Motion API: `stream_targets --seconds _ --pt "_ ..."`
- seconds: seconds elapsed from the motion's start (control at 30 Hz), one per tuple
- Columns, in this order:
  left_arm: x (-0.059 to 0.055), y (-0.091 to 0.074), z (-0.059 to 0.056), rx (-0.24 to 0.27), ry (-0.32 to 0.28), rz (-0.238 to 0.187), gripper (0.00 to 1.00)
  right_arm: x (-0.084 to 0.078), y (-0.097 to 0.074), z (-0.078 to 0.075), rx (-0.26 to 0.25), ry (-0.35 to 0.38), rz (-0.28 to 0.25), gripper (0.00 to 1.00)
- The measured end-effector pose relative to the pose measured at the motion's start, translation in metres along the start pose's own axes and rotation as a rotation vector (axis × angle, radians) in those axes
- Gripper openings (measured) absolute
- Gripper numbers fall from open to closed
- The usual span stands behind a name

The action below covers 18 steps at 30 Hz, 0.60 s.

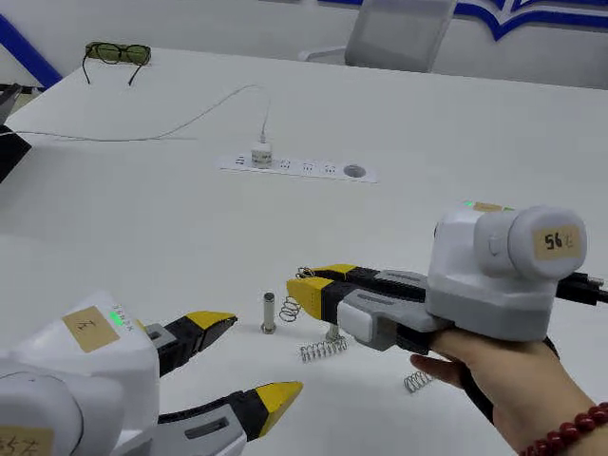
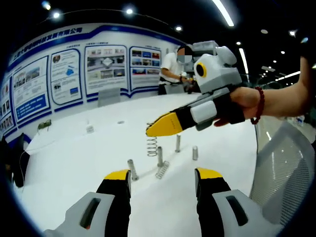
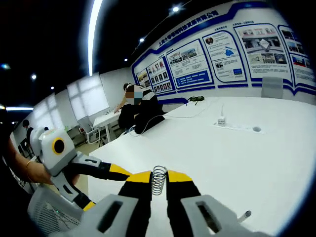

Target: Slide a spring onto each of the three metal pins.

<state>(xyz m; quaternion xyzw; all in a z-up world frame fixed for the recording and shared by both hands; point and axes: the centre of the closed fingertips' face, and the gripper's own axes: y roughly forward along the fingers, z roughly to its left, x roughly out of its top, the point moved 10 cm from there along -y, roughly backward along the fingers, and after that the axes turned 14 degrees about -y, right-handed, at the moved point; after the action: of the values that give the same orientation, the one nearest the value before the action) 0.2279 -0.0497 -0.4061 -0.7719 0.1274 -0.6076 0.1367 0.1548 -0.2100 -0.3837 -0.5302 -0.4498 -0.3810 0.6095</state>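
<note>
Lower left of the head view: the left gripper hovers above the desk, its yellow-tipped fingers spread wide with nothing between them.

Moving right, the near pin stands upright, bare, no spring on it. Just beside it on the right hangs the held spring, its long axis roughly vertical, so it looks lined up with the pin's axis but offset to one side. It is not over the top of the pin yet.

The right gripper reaches in from the right, fingers pinched narrow on the spring's upper coils; the right gripper view shows them closed on it. This is clearly the nearer hand, and the move ahead looks like a small shift left, then a drop.

Under that gripper, a second pin peeks out. A loose spring lies flat beside it, and another spring lies further right, near the person's hand.

The desk is white, smooth and wide. At the back are a power strip with a cable plugged in, dark glasses upper left and a grey chair at the top.
</note>
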Motion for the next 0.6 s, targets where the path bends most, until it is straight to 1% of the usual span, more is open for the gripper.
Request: stream_targets --seconds 0.2,0.3,0.37,0.43,0.6 --pt "-0.003 0.001 0.002 0.015 -0.011 0.007 0.63 -0.001 0.010 -0.005 -0.005 -0.063 0.009 0.11" --pt "-0.005 0.002 0.003 0.020 -0.015 0.016 0.66 -0.002 0.016 -0.009 -0.012 -0.056 0.023 0.11" --pt "-0.007 0.003 0.003 0.017 -0.017 0.023 0.67 -0.003 0.019 -0.011 -0.017 -0.062 0.026 0.11" --pt "-0.007 0.004 0.002 0.013 -0.022 0.033 0.67 -0.005 0.022 -0.013 -0.024 -0.063 0.040 0.12" --pt "-0.009 0.006 0.001 0.012 -0.006 0.047 0.70 -0.008 0.030 -0.018 -0.036 -0.067 0.044 0.12"
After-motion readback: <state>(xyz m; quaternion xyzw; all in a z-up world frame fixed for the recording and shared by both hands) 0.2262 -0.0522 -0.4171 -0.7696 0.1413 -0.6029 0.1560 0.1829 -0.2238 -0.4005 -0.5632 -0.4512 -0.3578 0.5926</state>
